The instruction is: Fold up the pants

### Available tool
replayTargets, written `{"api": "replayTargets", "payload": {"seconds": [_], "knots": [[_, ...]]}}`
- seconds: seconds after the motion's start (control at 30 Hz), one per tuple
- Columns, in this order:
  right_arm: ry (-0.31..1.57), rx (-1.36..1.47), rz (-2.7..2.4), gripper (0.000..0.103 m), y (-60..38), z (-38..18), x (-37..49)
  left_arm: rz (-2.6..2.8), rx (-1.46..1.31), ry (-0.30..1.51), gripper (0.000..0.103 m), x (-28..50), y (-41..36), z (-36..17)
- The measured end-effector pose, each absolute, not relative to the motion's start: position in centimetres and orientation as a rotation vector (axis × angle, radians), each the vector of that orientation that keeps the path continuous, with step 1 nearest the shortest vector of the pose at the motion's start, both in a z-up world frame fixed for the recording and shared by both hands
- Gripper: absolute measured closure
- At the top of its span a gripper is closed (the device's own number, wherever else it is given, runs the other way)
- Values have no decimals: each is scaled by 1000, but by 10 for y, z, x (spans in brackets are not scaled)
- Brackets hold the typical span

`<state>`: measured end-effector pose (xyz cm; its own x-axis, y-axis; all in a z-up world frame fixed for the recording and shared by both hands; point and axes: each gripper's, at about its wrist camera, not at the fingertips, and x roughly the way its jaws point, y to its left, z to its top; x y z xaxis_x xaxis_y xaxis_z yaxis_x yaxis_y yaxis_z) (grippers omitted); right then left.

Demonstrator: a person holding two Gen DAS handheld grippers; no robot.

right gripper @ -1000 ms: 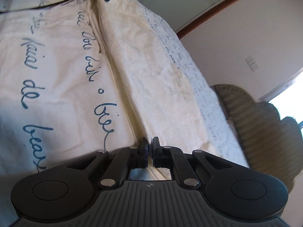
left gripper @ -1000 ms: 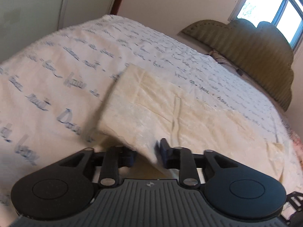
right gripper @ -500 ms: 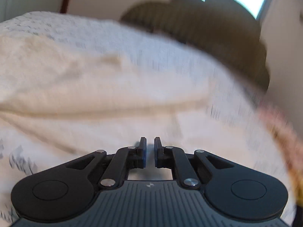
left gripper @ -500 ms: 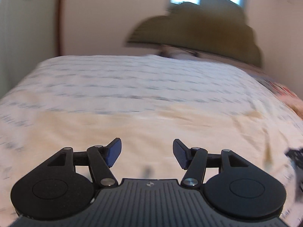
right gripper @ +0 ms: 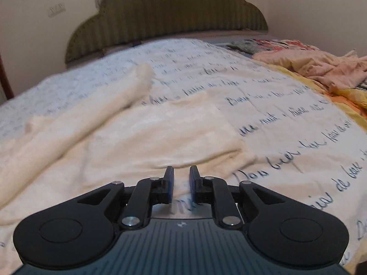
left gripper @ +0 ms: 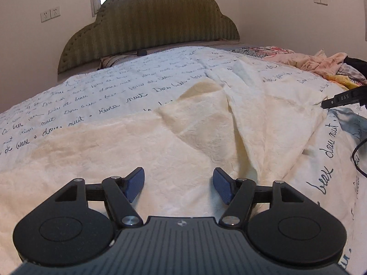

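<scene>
Cream pants (left gripper: 206,133) sprawl across the script-printed bedspread (left gripper: 96,96), filling the middle of the left view, their long axis apparently running left to right, one leg (right gripper: 128,87) trailing toward the upper left in the right view. The left gripper (left gripper: 179,186), jaws just widened, hovers empty; the right gripper (right gripper: 181,184), barely parted, holds nothing. Rumpled ridges at centre risk being folded in, likely leaving a crooked crease.

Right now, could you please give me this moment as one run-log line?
stage: between folds | pants: cream, rumpled on bed | left claw: open, empty, just opening | right claw: slightly open, empty, just opening
</scene>
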<state>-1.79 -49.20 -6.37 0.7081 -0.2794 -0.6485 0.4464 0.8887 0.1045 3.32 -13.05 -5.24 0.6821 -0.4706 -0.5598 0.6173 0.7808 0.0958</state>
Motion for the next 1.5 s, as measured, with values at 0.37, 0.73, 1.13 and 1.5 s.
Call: {"api": "replayTargets", "payload": {"seconds": [0.37, 0.73, 1.13, 1.5], "knots": [[544, 136, -195, 70, -408, -11, 102, -628, 189, 585, 13, 47, -121, -57], [786, -105, -421, 43, -365, -45, 265, -669, 149, 600, 6, 55, -117, -60], [382, 389, -421, 98, -445, 5, 120, -684, 142, 603, 2, 57, -114, -62], [346, 615, -405, 86, -500, -3, 8, -679, 167, 604, 1, 57, -119, -63]]}}
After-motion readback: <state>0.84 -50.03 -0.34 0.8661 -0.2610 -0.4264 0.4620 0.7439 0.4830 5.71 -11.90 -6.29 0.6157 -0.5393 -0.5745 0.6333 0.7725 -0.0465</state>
